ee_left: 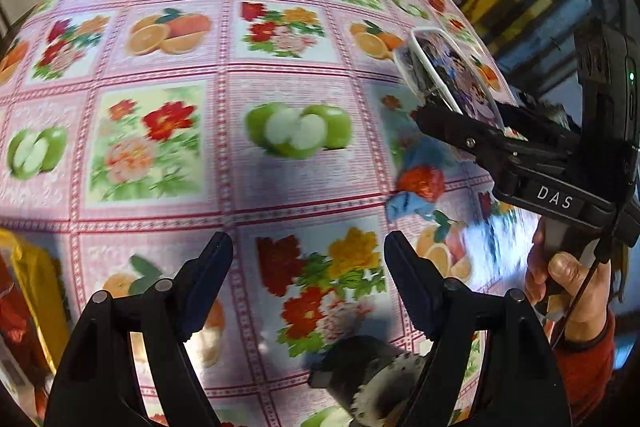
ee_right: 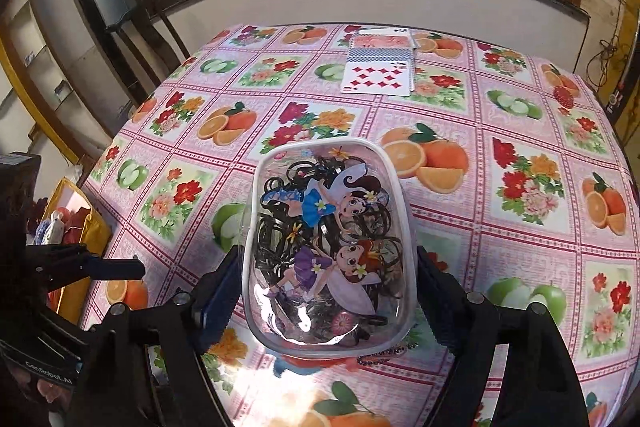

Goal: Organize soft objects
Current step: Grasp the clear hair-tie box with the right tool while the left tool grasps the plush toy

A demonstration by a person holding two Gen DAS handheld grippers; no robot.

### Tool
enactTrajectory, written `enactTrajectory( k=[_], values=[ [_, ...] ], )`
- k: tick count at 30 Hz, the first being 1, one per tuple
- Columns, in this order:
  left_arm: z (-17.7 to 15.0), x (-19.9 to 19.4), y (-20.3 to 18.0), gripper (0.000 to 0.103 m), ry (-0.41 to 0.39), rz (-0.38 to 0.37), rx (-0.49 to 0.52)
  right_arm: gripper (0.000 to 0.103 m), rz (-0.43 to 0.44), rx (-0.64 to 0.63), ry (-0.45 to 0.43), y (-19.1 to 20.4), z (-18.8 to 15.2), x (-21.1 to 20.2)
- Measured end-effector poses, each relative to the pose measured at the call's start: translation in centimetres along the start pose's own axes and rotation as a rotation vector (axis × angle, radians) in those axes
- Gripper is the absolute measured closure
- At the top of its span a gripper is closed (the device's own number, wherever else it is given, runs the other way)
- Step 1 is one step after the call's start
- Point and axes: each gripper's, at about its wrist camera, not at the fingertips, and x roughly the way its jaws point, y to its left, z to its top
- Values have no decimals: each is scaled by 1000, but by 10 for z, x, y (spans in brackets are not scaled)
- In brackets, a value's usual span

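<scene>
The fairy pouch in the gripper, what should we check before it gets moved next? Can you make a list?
1. Right gripper has the clear fairy pouch between its fingers: ok, a finger sits at each side.
2. Pouch lifted off the tablecloth: ok, the left wrist view shows it in the air.
3. Pouch closed so the black hair ties stay in: cannot tell, no opening shows.
4. Left gripper free to help: ok, open with nothing between its fingers.
5. Blue and red soft thing out of the way: not ok, it lies right beneath the right gripper.
6. Playing cards out of the way: ok, at the far side.
</scene>
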Motion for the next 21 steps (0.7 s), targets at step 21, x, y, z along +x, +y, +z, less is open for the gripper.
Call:
enactTrajectory(
  k=[21],
  values=[
    [51,82,-101,24,228,42,386,21,-42,141,-1,-89,-20,-7]
  ],
)
